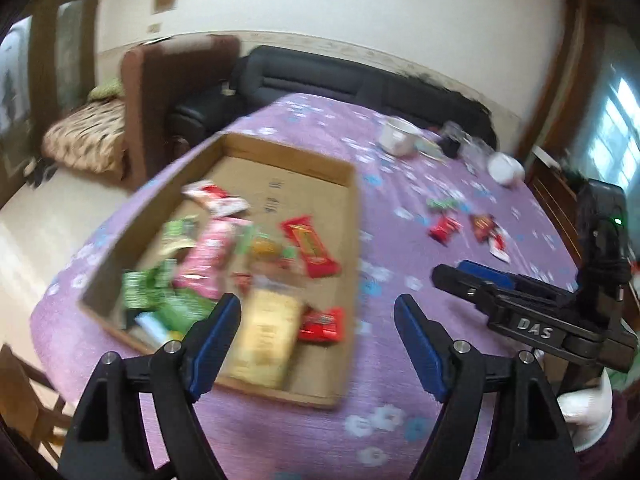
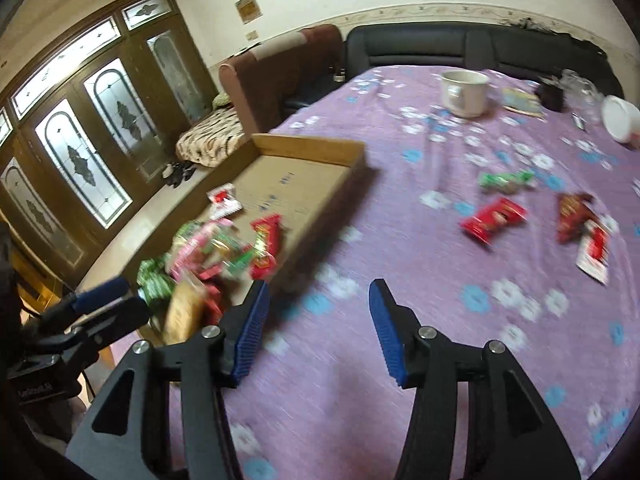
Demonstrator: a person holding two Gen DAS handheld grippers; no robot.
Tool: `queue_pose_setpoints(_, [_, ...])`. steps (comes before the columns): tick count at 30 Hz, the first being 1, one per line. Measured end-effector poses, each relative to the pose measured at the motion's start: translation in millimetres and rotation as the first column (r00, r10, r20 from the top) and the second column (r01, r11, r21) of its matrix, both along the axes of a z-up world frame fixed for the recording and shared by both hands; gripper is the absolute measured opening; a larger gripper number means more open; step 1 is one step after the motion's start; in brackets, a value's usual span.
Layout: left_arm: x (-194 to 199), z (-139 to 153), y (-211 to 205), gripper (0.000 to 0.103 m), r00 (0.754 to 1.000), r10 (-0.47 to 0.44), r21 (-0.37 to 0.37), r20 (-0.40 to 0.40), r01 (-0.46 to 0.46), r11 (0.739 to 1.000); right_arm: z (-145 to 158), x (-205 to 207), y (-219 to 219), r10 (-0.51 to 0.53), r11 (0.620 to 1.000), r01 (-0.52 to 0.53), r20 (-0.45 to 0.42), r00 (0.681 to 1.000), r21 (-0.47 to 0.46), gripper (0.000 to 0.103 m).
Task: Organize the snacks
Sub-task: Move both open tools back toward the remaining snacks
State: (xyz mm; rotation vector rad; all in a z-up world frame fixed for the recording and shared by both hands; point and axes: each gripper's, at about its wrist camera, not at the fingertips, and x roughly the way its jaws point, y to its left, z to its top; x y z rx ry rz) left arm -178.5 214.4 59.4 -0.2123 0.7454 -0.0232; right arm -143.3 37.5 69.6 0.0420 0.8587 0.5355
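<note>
Snack packets lay in two groups on a desk [image 2: 400,360] covered with a purple flowered cloth. Most were piled in a shallow cardboard tray [image 1: 352,184] near the desk's left edge: green wrappers [image 1: 144,288], a pink packet [image 1: 204,260], a red bar [image 1: 312,248], a smaller red packet [image 1: 322,324], a tan cracker pack [image 1: 266,336] and a red-and-white packet [image 1: 218,198] toward the tray's far end. The tray's far half was bare cardboard. Blur hid the print on every wrapper.

Four more packets sat loose on the cloth toward the right edge, well apart from the tray: a green one [image 2: 506,180], a red one [image 2: 492,218], a dark red one [image 2: 574,210] and a red-and-white sachet [image 2: 594,254] touching the dark red one.

Left gripper [image 1: 318,338] hung above the tray's near right corner, its blue-padded fingers [image 1: 216,340] spread wide and holding nothing. Right gripper [image 2: 316,326] hung over bare cloth just right of the tray, near the desk's front edge, its fingers [image 2: 250,328] likewise apart and empty.

At the far edge stood a white mug [image 2: 464,92], a dark small object [image 2: 552,96], something of clear glass [image 2: 578,84] and a white tub [image 2: 620,118] lying on its side. Beyond the desk were a black sofa [image 2: 440,46] and a brown armchair [image 2: 280,76].
</note>
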Motion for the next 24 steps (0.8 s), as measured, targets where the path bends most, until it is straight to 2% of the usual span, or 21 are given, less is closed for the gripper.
queue_pose_setpoints(7, [1.1, -0.4, -50.3, 0.079, 0.998, -0.046, 0.151, -0.032, 0.05, 0.987, -9.9, -8.2, -57.6, -0.095, 0.995, 0.095, -0.023, 0.995, 0.003, 0.055])
queue_pose_setpoints(11, [2.1, 0.0, -68.6, 0.079, 0.997, -0.059, 0.198, -0.049, 0.068, 0.978, -10.9, -8.9, -81.5, -0.136, 0.99, 0.137, -0.028, 0.99, 0.022, 0.055])
queue_pose_setpoints(20, [6.0, -0.8, -93.3, 0.079, 0.994, -0.08, 0.239, -0.081, 0.097, 0.966, -9.4, -11.8, -115.2, -0.178, 0.983, 0.179, -0.02, 0.984, 0.032, 0.055])
queue_pose_setpoints(24, [8.7, -1.4, -98.5, 0.079, 0.989, -0.113, 0.199, -0.094, 0.13, 0.971, -9.9, -7.7, -135.9, -0.215, 0.976, 0.216, -0.021, 0.976, 0.027, 0.055])
